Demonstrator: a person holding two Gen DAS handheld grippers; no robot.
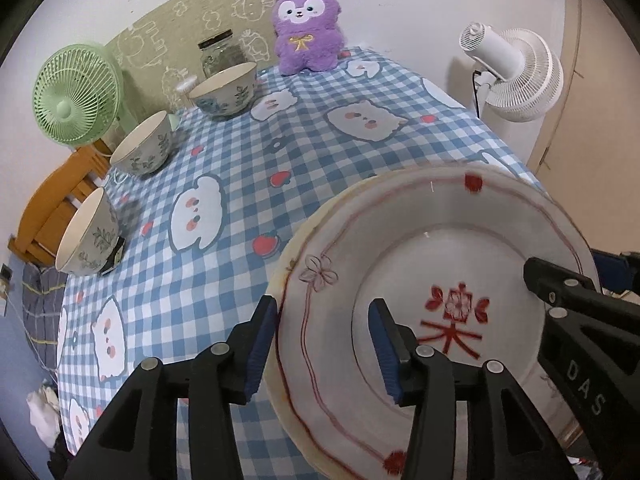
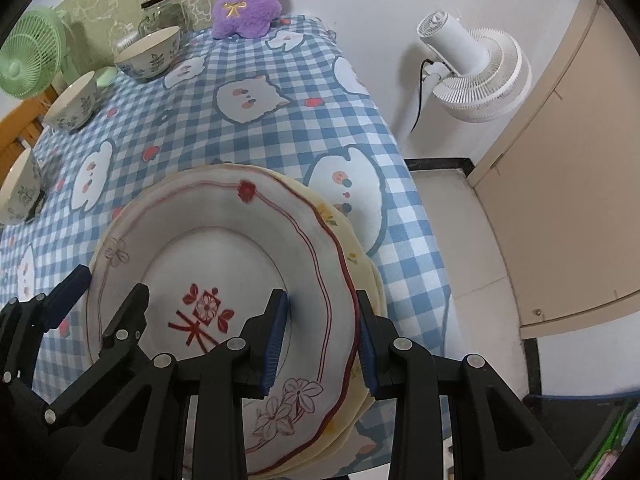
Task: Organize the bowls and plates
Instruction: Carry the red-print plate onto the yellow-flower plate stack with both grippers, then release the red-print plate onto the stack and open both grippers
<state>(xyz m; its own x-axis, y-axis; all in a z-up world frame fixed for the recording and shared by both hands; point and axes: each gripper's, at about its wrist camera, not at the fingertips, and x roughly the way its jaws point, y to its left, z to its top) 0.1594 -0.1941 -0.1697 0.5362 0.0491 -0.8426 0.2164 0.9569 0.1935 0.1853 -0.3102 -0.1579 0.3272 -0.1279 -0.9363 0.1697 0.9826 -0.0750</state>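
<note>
- Your left gripper [image 1: 324, 346] straddles the near-left rim of the top plate [image 1: 440, 280]: one blue pad sits outside the edge, the other over the plate's inner face. There is a clear gap on both sides, so it is released, not pressing.
- Your right gripper [image 2: 322, 344] brackets the rim of the same plate at about 4 o'clock of the stack. Its pads lie close against the rim on either side, but you cannot tell whether they actually clamp it.
- The top plate is white with a red line border, red dots and a red character in the middle. It lies on a stack of cream plates [image 2: 360, 272], which rests on the checked cloth of the surface [image 1: 240, 152] near its front right corner.
- Three flower-patterned bowls stand apart from one another along the left side: the nearest bowl [image 1: 86, 236] at 9 o'clock, the middle bowl [image 1: 144, 144] at 10 o'clock, and the far bowl [image 1: 226, 90] at 11 o'clock.
- Behind the far bowl stands a glass jar [image 1: 218, 54].
- A purple plush toy [image 1: 306, 26] sits upright at the far edge, at 12 o'clock.
- A green fan [image 1: 74, 92] stands beyond the left edge; a white fan [image 1: 516, 72] stands off the surface at 2 o'clock.
</note>
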